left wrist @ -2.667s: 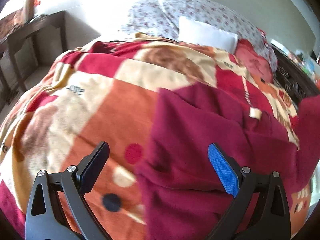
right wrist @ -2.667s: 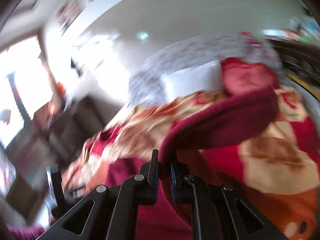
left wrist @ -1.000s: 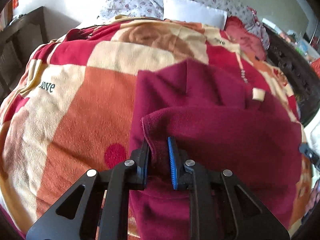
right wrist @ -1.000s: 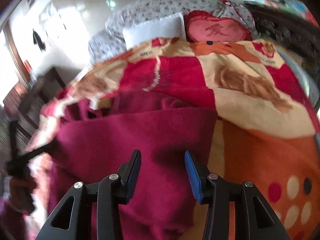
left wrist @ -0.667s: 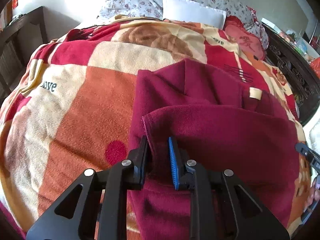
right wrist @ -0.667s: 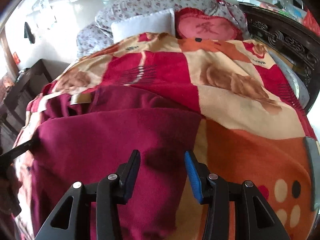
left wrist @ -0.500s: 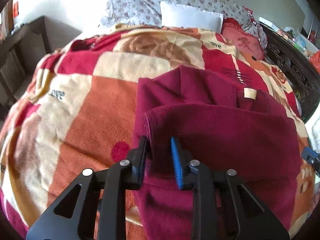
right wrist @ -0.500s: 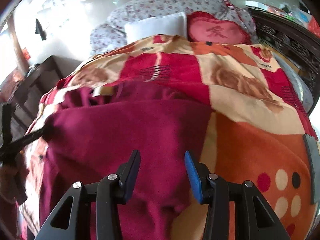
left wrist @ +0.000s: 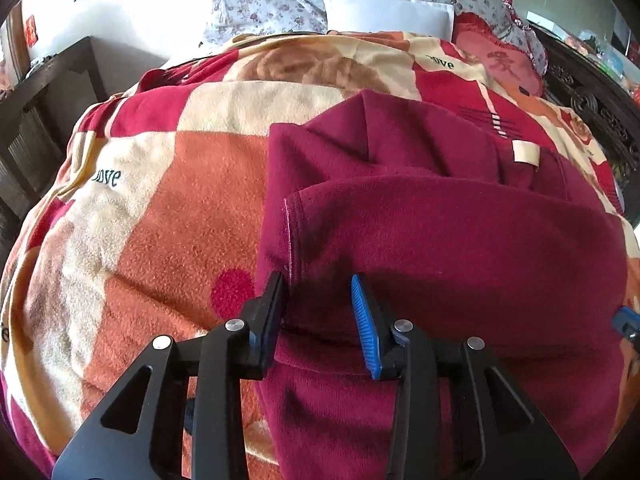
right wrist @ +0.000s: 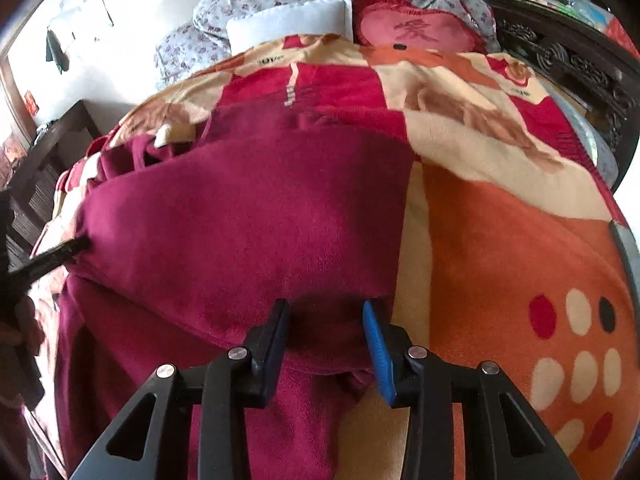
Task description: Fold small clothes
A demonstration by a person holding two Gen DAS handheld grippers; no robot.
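Judging by how the cloth lies, you have the first fold down: the maroon fleece garment (left wrist: pixel 460 248) is spread on the patterned blanket (left wrist: pixel 168 216), and its near part is doubled over the rest, leaving a straight folded edge across the middle of the left wrist view. A pale tag (left wrist: pixel 526 152) shows at about 1 o'clock beyond that edge, so the collar end probably lies away from you.

Your left gripper (left wrist: pixel 320 312) sits at the left corner of the folded layer with its jaws parted; fleece lies between them, but neither pad is pressing on it, so nothing is held there. Your right gripper (right wrist: pixel 326 336) is the same at the opposite side: jaws apart, straddling the fleece near the right edge of the fold, gripping nothing. In the right wrist view, part of the left tool reaches in at about 9 o'clock, touching the far corner of the folded layer.

What is left, as far as these views show: the piece is still a wide band, with loose fabric bunched at about 10 o'clock in the right wrist view. You will likely want to smooth that, then bring one side across the other to make a compact stack. I'd call it roughly halfway.
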